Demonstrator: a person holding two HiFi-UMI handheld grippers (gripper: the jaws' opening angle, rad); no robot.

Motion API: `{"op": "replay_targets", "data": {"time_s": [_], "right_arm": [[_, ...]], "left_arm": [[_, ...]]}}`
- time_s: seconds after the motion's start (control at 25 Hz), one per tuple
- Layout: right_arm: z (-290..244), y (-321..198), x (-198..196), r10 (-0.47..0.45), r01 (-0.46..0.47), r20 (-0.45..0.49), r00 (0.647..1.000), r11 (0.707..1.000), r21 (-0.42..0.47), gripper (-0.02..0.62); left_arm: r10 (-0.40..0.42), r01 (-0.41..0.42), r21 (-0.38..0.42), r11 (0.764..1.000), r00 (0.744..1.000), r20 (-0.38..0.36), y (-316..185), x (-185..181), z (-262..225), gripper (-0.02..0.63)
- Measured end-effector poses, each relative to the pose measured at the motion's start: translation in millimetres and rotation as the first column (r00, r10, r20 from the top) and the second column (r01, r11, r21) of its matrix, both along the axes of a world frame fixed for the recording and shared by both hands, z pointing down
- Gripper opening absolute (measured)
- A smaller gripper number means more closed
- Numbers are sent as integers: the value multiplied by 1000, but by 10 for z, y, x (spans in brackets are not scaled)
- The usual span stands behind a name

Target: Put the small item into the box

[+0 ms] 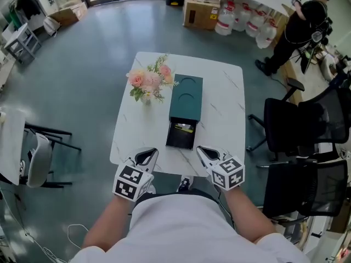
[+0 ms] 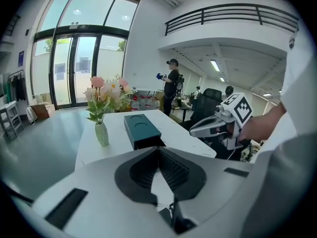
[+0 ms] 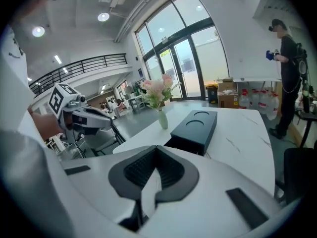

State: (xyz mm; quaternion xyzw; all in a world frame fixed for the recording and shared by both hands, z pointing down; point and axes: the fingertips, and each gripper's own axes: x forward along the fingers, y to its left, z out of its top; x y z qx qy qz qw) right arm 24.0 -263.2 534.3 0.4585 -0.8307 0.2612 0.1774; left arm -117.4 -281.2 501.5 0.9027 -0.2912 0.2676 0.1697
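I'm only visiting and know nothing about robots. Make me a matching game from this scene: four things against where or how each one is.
Things:
1. vase of flowers
2. dark green box
3. right gripper
4. water jugs

Places or states:
a. its near end is open
b. jaws together, holding nothing
c. on the table, left of the box in the head view
d. on the floor beyond the table

Pairs: 1-c, 2-a, 3-b, 4-d

We find the box (image 1: 187, 95) at the middle of the surface (image 1: 230, 86), its open end toward the near edge. The vase of flowers (image 1: 147, 86) stands just left of it. The left claw (image 1: 147, 154) and the right claw (image 1: 204, 152) hang over the near edge.
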Motion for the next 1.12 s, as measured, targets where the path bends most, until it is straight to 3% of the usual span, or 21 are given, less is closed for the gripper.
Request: {"op": "replay_targets", "data": {"time_s": [0.24,0.64,0.84,1.12], "right_arm": [[-127,338,-326,91,-90,-10,996,995,33,15],[-200,1059,-810,248,-248,8,969,968,45,15],[-218,1397,-955,280,-281,8,960,959,30,15],[-248,1450,-782,270,-270,-11,963,962,33,15]], "left_arm": [[88,-87,20,996,994,-60,240,-250,-103,17],[235,-234,26,972,967,-99,694,-566,-178,15],[245,-248,-17,969,964,-105,850,-655,-135,17],[214,-217,-10,976,969,-125,936,-572,-168,15]]}}
